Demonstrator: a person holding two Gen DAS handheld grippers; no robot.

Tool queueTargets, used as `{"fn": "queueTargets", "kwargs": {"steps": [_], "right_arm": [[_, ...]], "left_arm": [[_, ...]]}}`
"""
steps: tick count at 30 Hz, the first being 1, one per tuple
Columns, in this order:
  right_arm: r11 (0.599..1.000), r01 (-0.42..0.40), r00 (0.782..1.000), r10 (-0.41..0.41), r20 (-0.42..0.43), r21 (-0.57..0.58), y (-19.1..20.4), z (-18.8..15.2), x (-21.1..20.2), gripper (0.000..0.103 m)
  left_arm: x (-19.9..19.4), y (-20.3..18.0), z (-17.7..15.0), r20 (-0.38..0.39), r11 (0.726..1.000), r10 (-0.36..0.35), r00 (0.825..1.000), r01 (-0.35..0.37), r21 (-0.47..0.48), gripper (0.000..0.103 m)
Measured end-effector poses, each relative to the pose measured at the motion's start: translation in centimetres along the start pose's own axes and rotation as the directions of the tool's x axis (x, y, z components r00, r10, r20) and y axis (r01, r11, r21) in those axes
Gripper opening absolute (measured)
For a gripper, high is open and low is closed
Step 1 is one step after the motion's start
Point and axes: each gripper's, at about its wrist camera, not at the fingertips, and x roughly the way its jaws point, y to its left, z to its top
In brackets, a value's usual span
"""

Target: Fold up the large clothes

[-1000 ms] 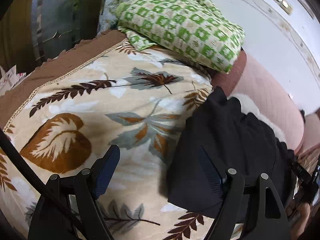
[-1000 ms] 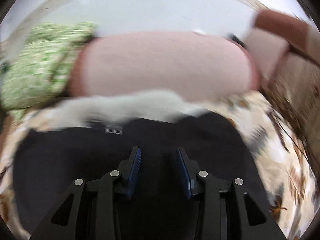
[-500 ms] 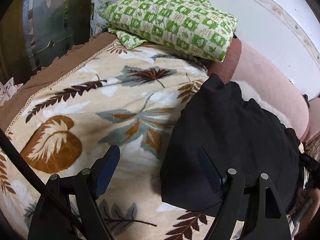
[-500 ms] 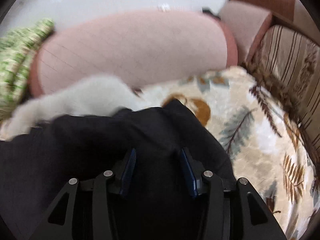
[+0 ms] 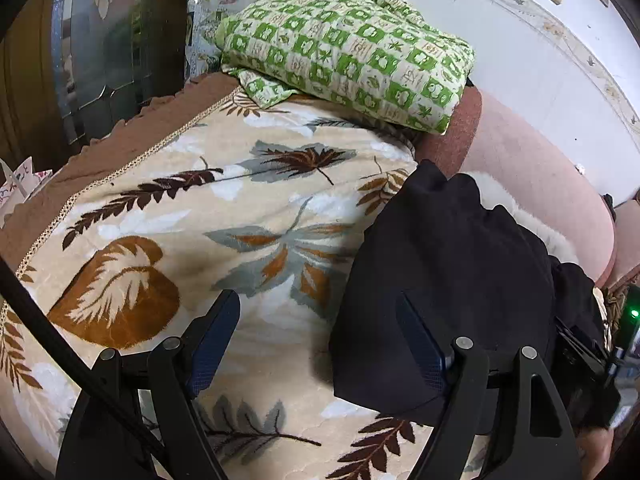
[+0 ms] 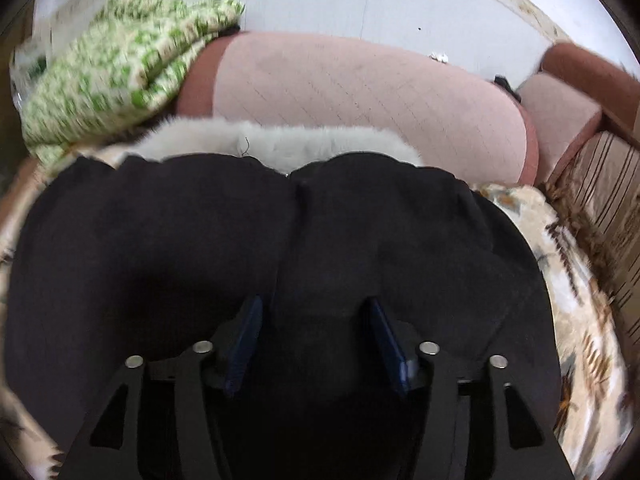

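A large black garment [image 5: 448, 280] with a grey-white fur trim [image 5: 532, 224] lies folded on a leaf-patterned blanket [image 5: 240, 216]. My left gripper [image 5: 316, 340] is open and empty, its right finger over the garment's left edge and its left finger over the blanket. In the right wrist view the garment [image 6: 200, 232] fills the middle, with the fur trim [image 6: 276, 140] at its far edge. My right gripper [image 6: 314, 336] is open just above the garment, with nothing between its fingers.
A folded green checked quilt [image 5: 352, 52] lies at the back on a pink bolster [image 5: 536, 176] along the white wall. The bolster [image 6: 360, 96] and quilt [image 6: 108, 64] also show in the right wrist view. A striped sofa arm [image 6: 608, 200] stands at the right.
The right gripper has opened wider and swung back left to face the garment squarely. The left gripper has stayed open and shifted only slightly.
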Motion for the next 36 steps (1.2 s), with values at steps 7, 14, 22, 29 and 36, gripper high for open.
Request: {"fn": "queueTargets", "kwargs": {"steps": [7,14,22,29,36], "right_arm": [[0.993,-0.085,0.996,0.082,0.040,0.079,-1.9,0.2,-5.8,0.067],[0.993,-0.121,0.993,0.120,0.021,0.011,-0.9,-4.1,-7.7,0.067],[0.977,-0.187,0.978,0.195,-0.073,0.103,-1.8,-3.6,-6.1,0.077],[0.948,-0.295,0.947,0.307,-0.097,0.121,-4.9,-10.6,-9.4,0.078],[0.838,-0.298,0.904,0.401,-0.146,0.458,-13.1,-15.5,-3.7,0.078]], "left_arm": [[-0.4,0.0,-0.2,-0.002,1.000,-0.005,1.000,0.005,0.000,0.079],[-1.1,-1.1,-1.2,0.003,0.999,-0.010,1.000,0.010,0.044,0.079],[-1.0,-1.7,-1.9,-0.011,0.997,-0.021,1.000,0.022,0.080,0.079],[-0.3,-0.5,-1.9,-0.064,0.998,-0.069,0.996,0.070,0.006,0.079],[-0.5,-1.9,-3.1,-0.080,0.991,-0.130,0.988,0.131,0.005,0.079]]}}
